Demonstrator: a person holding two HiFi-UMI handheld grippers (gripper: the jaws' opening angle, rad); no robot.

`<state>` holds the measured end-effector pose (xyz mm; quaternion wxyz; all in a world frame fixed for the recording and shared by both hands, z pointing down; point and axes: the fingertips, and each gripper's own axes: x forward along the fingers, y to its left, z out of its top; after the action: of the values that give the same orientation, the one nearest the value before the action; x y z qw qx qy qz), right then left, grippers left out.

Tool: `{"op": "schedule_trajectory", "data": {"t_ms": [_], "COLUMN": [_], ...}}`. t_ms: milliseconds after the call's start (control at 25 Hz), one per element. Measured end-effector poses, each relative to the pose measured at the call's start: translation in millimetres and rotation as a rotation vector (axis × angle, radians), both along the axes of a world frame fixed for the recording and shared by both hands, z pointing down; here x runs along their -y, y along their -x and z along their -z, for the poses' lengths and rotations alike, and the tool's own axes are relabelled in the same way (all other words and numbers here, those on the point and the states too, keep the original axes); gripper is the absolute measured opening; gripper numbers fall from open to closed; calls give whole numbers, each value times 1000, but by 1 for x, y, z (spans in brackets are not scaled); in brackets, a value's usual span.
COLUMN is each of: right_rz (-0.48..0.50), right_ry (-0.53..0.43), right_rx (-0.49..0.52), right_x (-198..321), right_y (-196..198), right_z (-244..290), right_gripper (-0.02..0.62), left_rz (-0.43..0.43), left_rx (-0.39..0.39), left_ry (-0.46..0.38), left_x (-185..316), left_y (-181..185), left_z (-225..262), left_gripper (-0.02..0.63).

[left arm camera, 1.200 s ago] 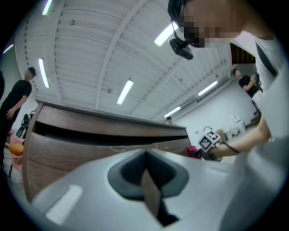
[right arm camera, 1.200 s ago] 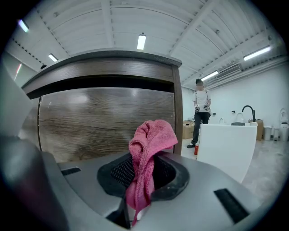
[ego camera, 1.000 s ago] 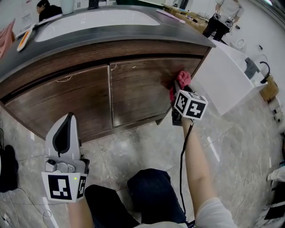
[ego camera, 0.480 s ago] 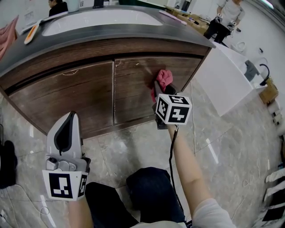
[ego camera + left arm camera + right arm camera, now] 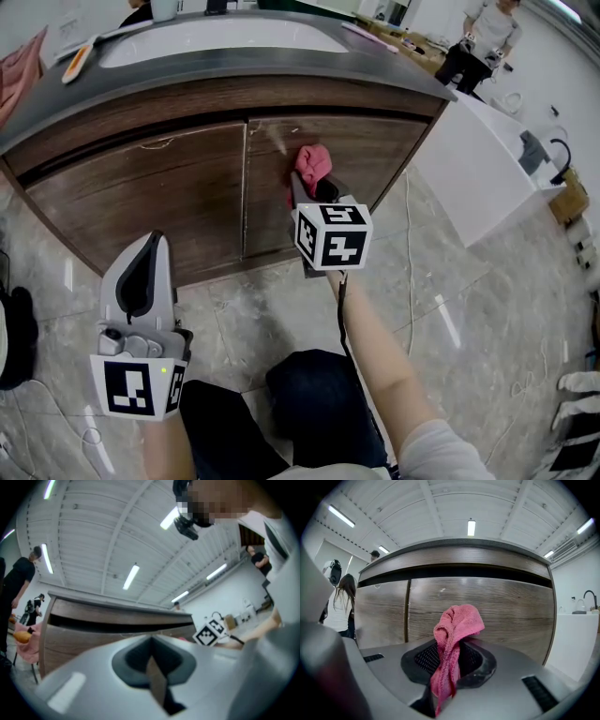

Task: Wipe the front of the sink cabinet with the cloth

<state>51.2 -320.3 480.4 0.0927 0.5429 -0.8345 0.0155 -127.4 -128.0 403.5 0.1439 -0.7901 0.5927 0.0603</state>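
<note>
floor (image 5: 272, 305): grey marbled tiles beneath you; the sink cabinet (image 5: 141, 197) stands on it.
countertop (image 5: 403, 75): dark, with a white basin (image 5: 225, 37) ahead of you.

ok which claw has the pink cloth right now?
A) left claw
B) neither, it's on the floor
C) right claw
C: the right claw is shut on the pink cloth in front of the cabinet door, while the left claw is shut with nothing in it.
</note>
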Motion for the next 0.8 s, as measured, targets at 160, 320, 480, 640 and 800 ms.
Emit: {"op": "schedule_trajectory", "data": {"t_ms": [160, 320, 480, 640, 800], "right_rz": [41, 86, 130, 147, 157], "right_ry": [-8, -11, -14, -9, -11], "right_rx": [-15, -19, -40, -34, -31], "right_x": [-8, -15, -22, -25, -25], "right_y": [25, 47, 68, 76, 79], "right_z": [0, -2, -3, -4, -3], "right_gripper": [74, 74, 74, 74, 74], "left_rz": [5, 14, 23, 28, 29], "left_rx": [4, 6, 4, 2, -4], "left_ry": [-4, -5, -4, 0, 6], "left_x": [-3, -5, -8, -8, -6], "left_y": [1, 4, 9, 13, 15], "left_z": [2, 2, 2, -1, -4], "left_gripper": [5, 5, 5, 5, 5]}}
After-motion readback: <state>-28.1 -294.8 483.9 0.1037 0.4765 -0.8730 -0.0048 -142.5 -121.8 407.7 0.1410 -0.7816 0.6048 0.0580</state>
